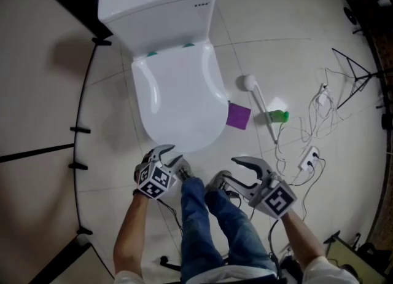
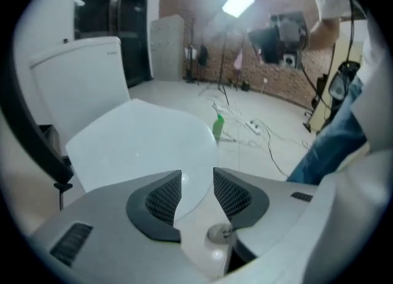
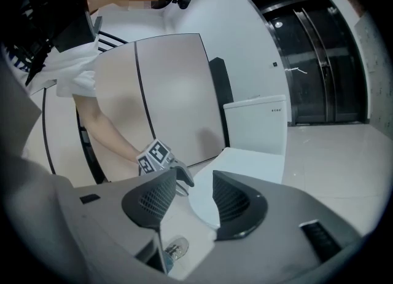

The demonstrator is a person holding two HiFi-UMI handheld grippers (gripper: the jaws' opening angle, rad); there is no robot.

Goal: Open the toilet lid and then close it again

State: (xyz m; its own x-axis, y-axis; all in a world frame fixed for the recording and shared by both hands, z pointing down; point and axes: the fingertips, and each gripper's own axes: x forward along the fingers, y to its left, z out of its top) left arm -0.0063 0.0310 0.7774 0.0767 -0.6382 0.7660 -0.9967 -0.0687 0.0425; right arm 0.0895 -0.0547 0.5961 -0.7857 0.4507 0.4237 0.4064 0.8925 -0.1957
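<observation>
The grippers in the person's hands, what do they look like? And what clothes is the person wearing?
Both the left gripper and the right gripper are grey, with two curved jaws lined with dark mesh pads. Each carries a cube with black-and-white square markers. The person wears white short sleeves and blue jeans.

The toilet lid (image 1: 178,98) lies down flat, with the tank (image 1: 158,3) right behind it. A partition (image 1: 37,92) runs along their left side. Just right of the lid a square sheet (image 1: 238,115) lies on the floor (image 1: 258,37); further right lies a brush (image 1: 258,101), with a bottle (image 1: 277,115) against its handle. Beyond those, cables (image 1: 307,126) and a power strip (image 1: 309,157) are spread over the floor. The left gripper (image 1: 172,155) sits at the lid's front edge, the right gripper (image 1: 224,171) to its right, by the person's legs (image 1: 209,221)
</observation>
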